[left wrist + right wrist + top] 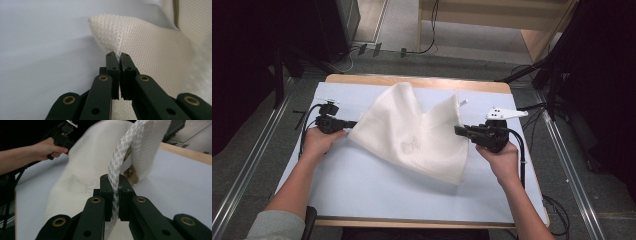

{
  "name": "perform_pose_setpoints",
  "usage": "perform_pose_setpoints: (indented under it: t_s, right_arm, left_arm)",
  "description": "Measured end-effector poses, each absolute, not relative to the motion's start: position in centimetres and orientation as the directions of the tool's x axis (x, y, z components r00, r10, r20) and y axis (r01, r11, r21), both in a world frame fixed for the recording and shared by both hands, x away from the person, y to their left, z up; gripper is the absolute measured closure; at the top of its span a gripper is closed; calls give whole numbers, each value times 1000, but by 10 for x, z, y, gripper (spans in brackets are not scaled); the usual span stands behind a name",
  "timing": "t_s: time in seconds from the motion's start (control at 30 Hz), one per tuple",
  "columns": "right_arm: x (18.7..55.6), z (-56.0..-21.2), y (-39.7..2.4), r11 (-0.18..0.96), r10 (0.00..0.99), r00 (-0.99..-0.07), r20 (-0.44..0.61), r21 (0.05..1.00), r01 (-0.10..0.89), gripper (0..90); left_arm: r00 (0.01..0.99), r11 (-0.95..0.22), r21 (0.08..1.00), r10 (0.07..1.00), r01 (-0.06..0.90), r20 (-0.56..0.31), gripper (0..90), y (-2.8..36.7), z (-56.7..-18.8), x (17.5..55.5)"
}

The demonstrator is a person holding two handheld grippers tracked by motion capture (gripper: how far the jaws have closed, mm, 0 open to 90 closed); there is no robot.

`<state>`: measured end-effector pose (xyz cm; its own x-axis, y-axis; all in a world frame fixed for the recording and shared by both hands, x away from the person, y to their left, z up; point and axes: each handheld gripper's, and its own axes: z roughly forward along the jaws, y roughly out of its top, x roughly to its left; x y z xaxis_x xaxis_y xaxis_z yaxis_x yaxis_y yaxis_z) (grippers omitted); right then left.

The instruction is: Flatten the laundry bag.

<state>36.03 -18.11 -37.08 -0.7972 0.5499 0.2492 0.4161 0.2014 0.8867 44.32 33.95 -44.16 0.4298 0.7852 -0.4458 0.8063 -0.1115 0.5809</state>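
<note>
Table (pixel 362 190) under a pale blue mat carries one item, a white mesh bag (pixel 412 135), lifted into a sagging sheet between the two hands. Bag spans the mat from side to side in the high view, so its long axis runs from one gripper to the other, with the middle bellying toward the person's side and a peak rising at the far side. Nothing can be made out inside the bag; a faint print sits on its front face, and a tan strip with a small fitting (pixel 131 173) shows at the edge near the right gripper, probably the zip end, though too blurred to be sure. Left gripper (pixel 343 124) sits at the bag's left corner, jaws pinched tight on a small fold of mesh (pixel 110 37); the cloth rises directly ahead of the jaw tips there. Right gripper (pixel 460 131) sits at the opposite edge, jaws clamped on a bunched rope of mesh (pixel 115 185) that runs up between them. Each hand is thus at its own end, neither nearer the middle. Judgement: the coming move turns on that side-to-side line; drawing the ends apart along it should flatten the sag, and either pinch looks small enough to slip.
</note>
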Motion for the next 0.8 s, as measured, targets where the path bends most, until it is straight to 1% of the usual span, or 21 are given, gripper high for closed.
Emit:
perform_pose_setpoints:
  t_s: [0.07,0.1,0.13,0.17,0.23,0.27,0.33,0.37,0.4,0.43,0.47,0.5,0.53,0.67,0.73,0.8]
  right_arm:
    - [354,-366,-182,202,546,-804,237,894,401,866]
    - [349,-367,-185,215,555,-801,224,892,398,866]
    - [349,-367,-185,215,555,-801,224,892,398,866]
    - [346,-371,-188,217,561,-794,233,885,412,864]
    - [346,-374,-189,216,563,-792,237,883,418,864]
    - [344,-384,-190,217,563,-783,265,867,449,863]
    - [342,-391,-191,212,567,-773,284,857,470,861]
    - [342,-391,-191,212,567,-773,284,857,470,861]
    - [341,-395,-191,212,573,-768,288,853,478,856]
    - [339,-403,-194,217,599,-744,295,835,506,843]
    - [339,-403,-194,217,599,-744,295,835,506,843]
    - [338,-406,-196,214,609,-735,299,830,515,833]
    - [336,-408,-199,212,616,-726,306,824,526,817]
    - [330,-411,-207,258,657,-704,268,798,545,638]
    - [328,-412,-213,267,682,-681,265,777,570,556]
    - [325,-412,-221,272,705,-661,255,764,585,512]
  left_arm:
    - [393,-70,583,802,809,-450,889,351,-441,444]
    - [360,-49,580,825,813,-436,889,359,-442,444]
    - [360,-49,580,825,813,-436,889,359,-442,444]
    - [337,-29,567,828,824,-448,888,367,-445,445]
    - [329,-22,556,825,831,-460,888,369,-447,446]
    - [326,-20,545,821,838,-470,881,369,-449,446]
    - [330,-29,535,815,844,-477,850,369,-449,446]
    - [336,-35,538,815,842,-473,850,369,-448,445]
    - [350,-46,553,817,832,-458,828,369,-446,443]
    - [366,-54,564,812,824,-456,793,370,-443,441]
    - [373,-58,576,813,816,-447,793,371,-440,440]
    - [382,-63,588,814,807,-438,769,373,-437,438]
    - [388,-51,603,808,796,-443,743,375,-433,436]
    - [416,-68,624,801,778,-430,680,380,-422,432]
    - [422,-65,638,800,767,-425,656,379,-417,430]
    - [440,-72,645,787,761,-432,644,375,-411,430]
